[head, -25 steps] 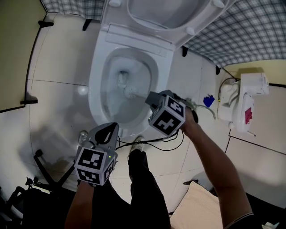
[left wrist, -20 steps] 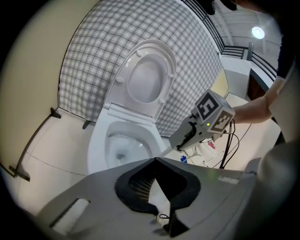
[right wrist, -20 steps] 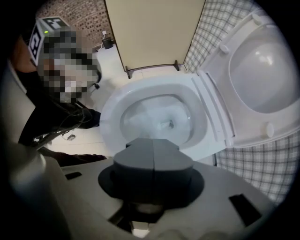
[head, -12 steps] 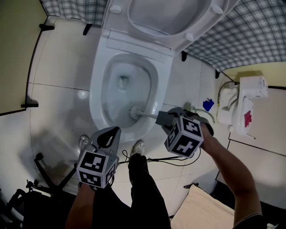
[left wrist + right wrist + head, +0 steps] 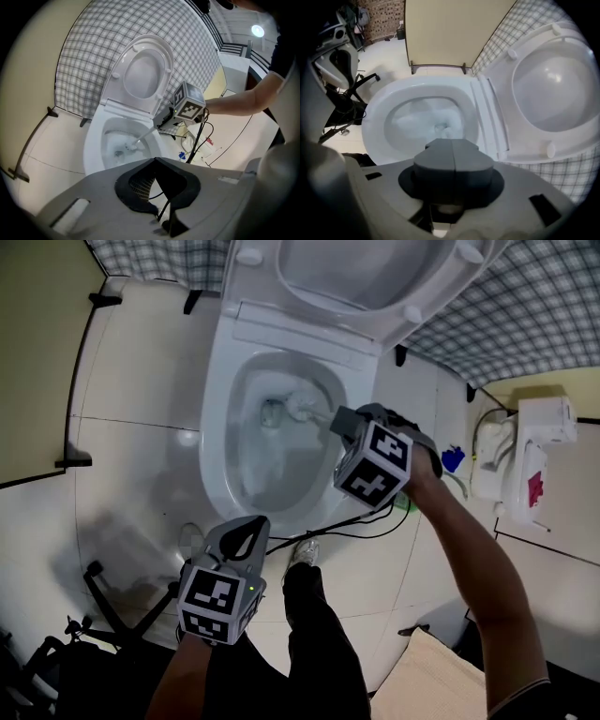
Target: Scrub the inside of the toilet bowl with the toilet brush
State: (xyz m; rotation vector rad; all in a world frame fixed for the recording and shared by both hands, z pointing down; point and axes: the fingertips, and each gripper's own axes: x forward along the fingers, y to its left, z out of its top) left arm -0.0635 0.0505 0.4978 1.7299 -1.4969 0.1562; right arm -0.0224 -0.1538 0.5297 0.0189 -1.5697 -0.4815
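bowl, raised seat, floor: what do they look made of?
Toilet bowl: looks like glazed ceramic, white and glossy, with soft highlights along the rim.
Raised seat: probably moulded plastic, smooth white, with round bumper pads on its underside.
Floor: looks like glossy pale tile, with thin joint lines and a bright light reflection.

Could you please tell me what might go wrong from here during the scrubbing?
The right gripper grips the white toilet brush with its head deep by the drain of the white ceramic toilet bowl; a hard stroke could flick water over the rim. The black cable hanging from that gripper trails across the floor near the person's shoe and might snag.
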